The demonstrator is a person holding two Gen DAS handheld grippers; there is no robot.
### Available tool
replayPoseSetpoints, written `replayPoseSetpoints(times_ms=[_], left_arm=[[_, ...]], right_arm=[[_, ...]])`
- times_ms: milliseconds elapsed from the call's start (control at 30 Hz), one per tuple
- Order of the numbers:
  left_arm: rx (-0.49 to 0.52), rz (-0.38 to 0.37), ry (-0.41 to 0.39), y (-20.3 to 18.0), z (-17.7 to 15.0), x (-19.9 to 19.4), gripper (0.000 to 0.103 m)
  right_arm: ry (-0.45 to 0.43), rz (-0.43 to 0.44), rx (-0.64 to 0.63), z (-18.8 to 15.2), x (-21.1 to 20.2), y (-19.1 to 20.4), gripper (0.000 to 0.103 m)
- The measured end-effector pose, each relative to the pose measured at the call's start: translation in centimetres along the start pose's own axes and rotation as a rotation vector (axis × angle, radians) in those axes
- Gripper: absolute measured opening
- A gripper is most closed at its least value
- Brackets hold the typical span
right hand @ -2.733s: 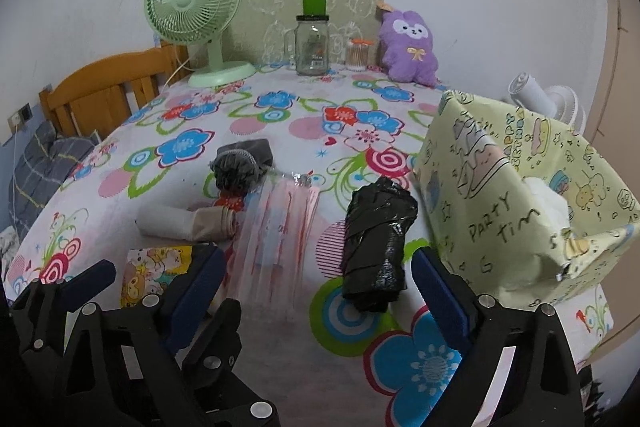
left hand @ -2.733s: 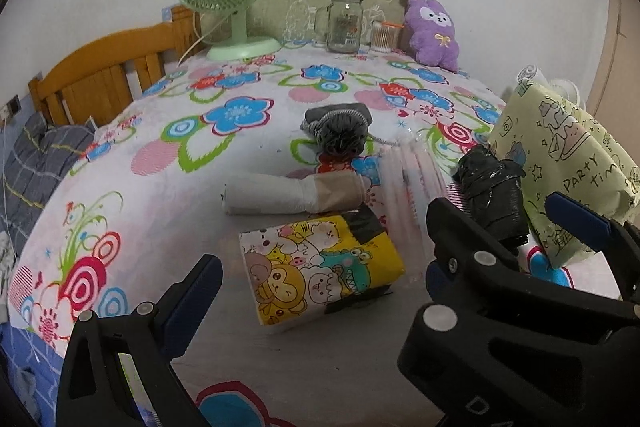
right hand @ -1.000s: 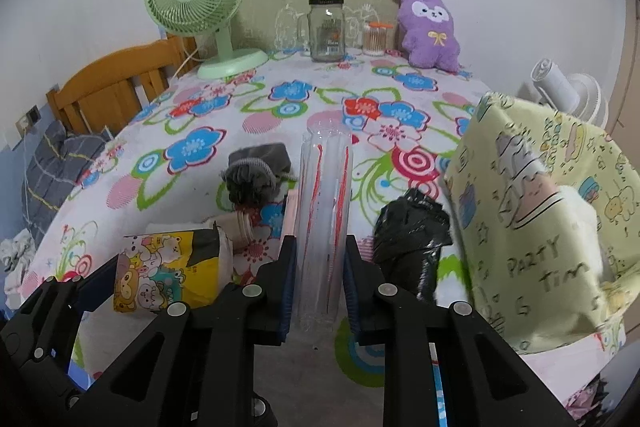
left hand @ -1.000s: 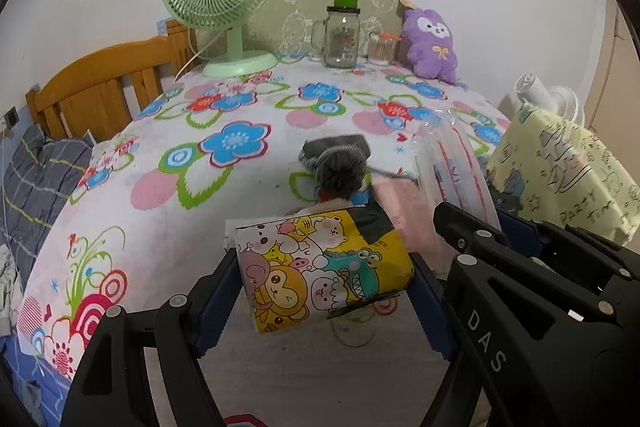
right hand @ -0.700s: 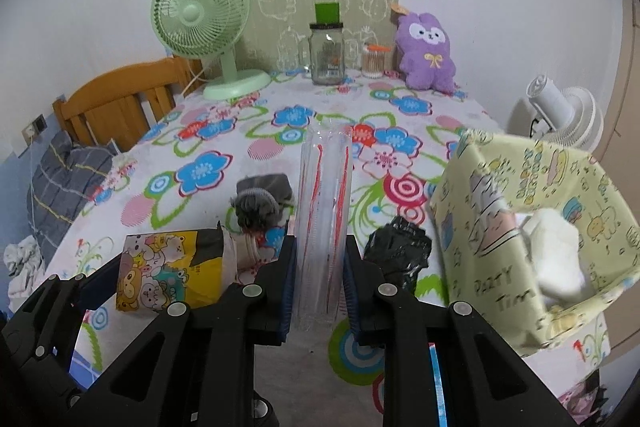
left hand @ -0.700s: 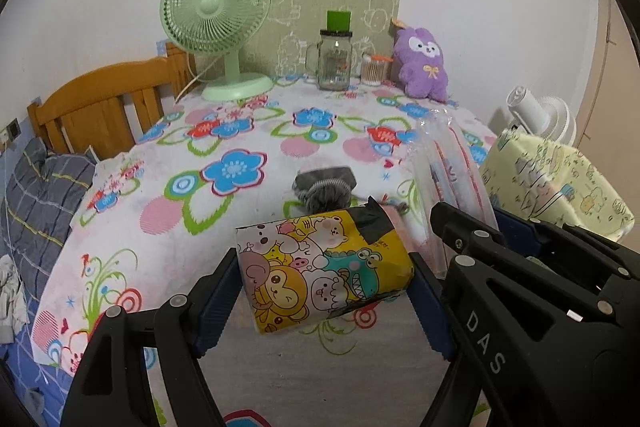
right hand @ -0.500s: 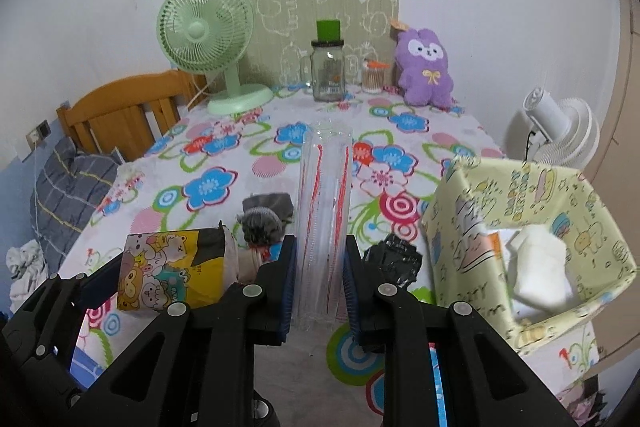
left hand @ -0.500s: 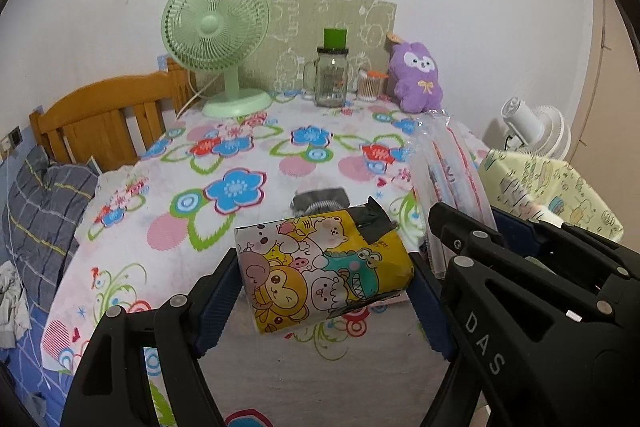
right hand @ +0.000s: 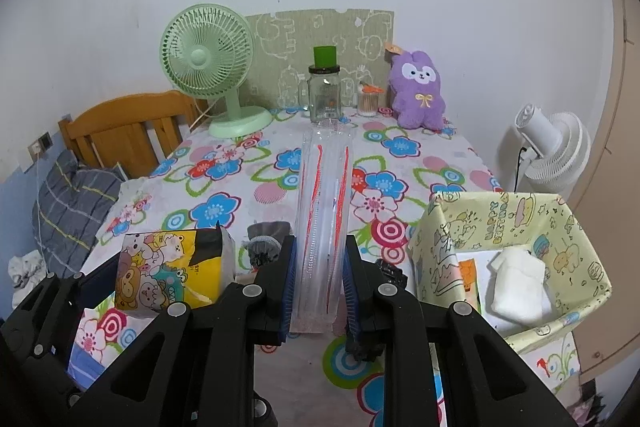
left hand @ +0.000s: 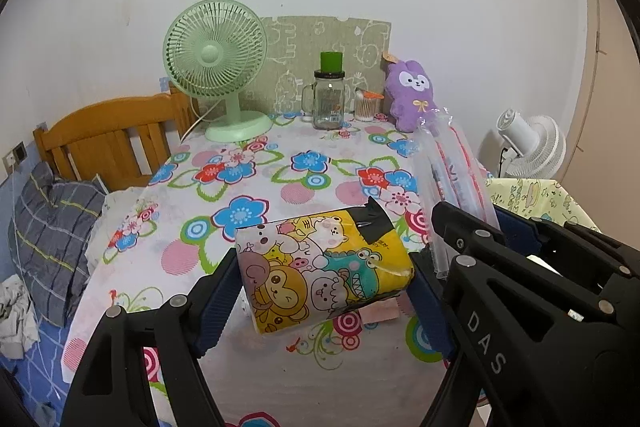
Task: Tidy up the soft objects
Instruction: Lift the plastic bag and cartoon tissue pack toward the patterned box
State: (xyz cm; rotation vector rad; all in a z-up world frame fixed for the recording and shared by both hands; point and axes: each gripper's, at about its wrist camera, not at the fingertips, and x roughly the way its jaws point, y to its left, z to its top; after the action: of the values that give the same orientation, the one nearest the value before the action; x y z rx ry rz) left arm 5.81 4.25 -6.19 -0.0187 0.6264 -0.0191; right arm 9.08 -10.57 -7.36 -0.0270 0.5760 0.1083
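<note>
A flowered cloth covers the surface [right hand: 400, 163], with a green fan [right hand: 208, 63] at 11 o'clock, a purple plush [right hand: 418, 91] at 1 o'clock and a yellow fabric box [right hand: 560, 227] at 4 o'clock along its right edge. Since a few seconds ago, both items have left the cloth and risen well above it: the left tool [left hand: 322, 283] is clamped on the cartoon tissue pack [left hand: 322, 273], and the right tool [right hand: 319, 283] is pinched on the clear plastic packet [right hand: 324, 211]. With both lifted, the likely next step is carrying them to the box, which already holds a white bundle [right hand: 516, 279]; a grey roll [right hand: 266, 239] and a black bundle [right hand: 394, 273] remain on the cloth.
</note>
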Motion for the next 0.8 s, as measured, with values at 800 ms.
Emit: replayPoseSetpoints(times_ms=[800], left_arm=[[0.029,-0.057,-0.024,-3.8,1.9,0.3,0.081]], right_arm=[[-0.028,-0.024,-0.005,1.6,-1.1,-3.3,0.024]])
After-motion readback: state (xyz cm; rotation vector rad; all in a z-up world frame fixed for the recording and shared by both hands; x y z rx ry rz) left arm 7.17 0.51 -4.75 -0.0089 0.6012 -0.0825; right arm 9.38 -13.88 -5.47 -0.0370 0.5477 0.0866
